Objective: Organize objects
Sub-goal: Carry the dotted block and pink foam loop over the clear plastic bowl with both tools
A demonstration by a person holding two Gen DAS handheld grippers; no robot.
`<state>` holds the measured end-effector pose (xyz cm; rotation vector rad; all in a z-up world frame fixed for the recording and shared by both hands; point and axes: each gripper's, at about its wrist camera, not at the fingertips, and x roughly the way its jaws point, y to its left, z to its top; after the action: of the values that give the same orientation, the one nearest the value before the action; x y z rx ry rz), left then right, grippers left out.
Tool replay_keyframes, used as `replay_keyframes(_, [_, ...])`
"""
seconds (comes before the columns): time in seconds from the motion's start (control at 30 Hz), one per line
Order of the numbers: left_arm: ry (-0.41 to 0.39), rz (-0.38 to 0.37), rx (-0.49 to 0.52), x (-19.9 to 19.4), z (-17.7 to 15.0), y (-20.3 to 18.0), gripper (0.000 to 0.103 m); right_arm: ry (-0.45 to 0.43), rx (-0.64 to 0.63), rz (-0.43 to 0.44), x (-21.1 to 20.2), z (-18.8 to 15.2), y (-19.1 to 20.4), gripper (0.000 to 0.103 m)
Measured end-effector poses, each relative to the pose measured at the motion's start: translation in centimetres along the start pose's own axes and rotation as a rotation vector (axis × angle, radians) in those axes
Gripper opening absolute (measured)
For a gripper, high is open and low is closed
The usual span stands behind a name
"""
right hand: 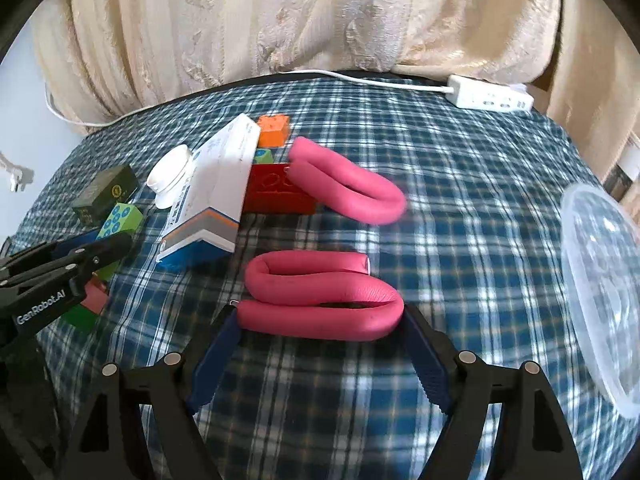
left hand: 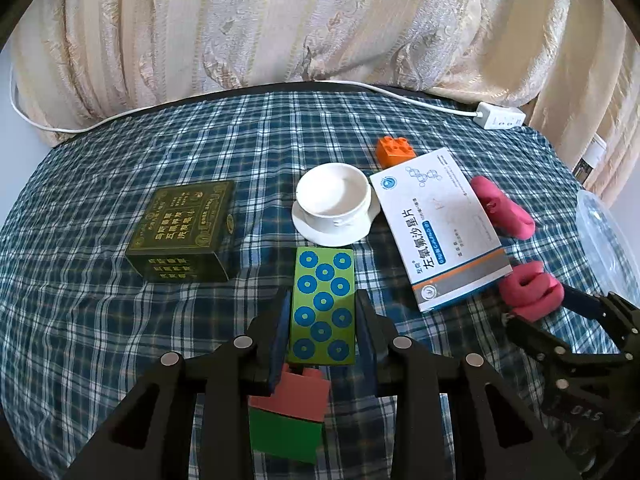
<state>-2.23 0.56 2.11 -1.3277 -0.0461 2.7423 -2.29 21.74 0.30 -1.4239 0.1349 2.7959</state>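
My left gripper (left hand: 323, 300) is shut on a green block with blue circles (left hand: 324, 280), its pads against the block's long sides. Below the block sit a pink brick (left hand: 298, 394) and a green brick (left hand: 286, 436). My right gripper (right hand: 320, 316) is shut on a bent pink foam tube (right hand: 320, 300), one pad at each end of the bend. In the left wrist view the right gripper (left hand: 560, 308) is at the right edge with that tube (left hand: 524, 292). A second pink tube (right hand: 348, 188) lies further back beside a red brick (right hand: 276, 192).
On the blue plaid cloth (left hand: 100, 320) lie a white medicine box (left hand: 440, 228), a white cup on a saucer (left hand: 334, 196), a dark green box (left hand: 184, 228) and an orange brick (left hand: 394, 151). A clear plastic container (right hand: 600, 288) stands at the right. A white power strip (right hand: 490, 98) lies at the back.
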Motion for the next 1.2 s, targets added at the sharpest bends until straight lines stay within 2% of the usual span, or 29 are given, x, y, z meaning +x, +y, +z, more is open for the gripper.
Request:
replay_keyframes(0.5, [-0.024,-0.017,0.040,-1.7,0.6,-1.6,0.032,-0.089,0.094,0.006,-3.8,-0.2,-2.9,0.083])
replay_keyframes(0.8, [-0.038,-0.029,0.110,-2.9,0.9,-5.0,0.032,-0.143,0.190,-0.019,-5.9,-1.1,-7.0,0.083])
replay_keyframes(1.2, [-0.039,-0.077,0.222,-3.5,1.5,-11.7,0.032,-0.224,0.316,-0.121,-9.2,-2.6,-14.5,0.083])
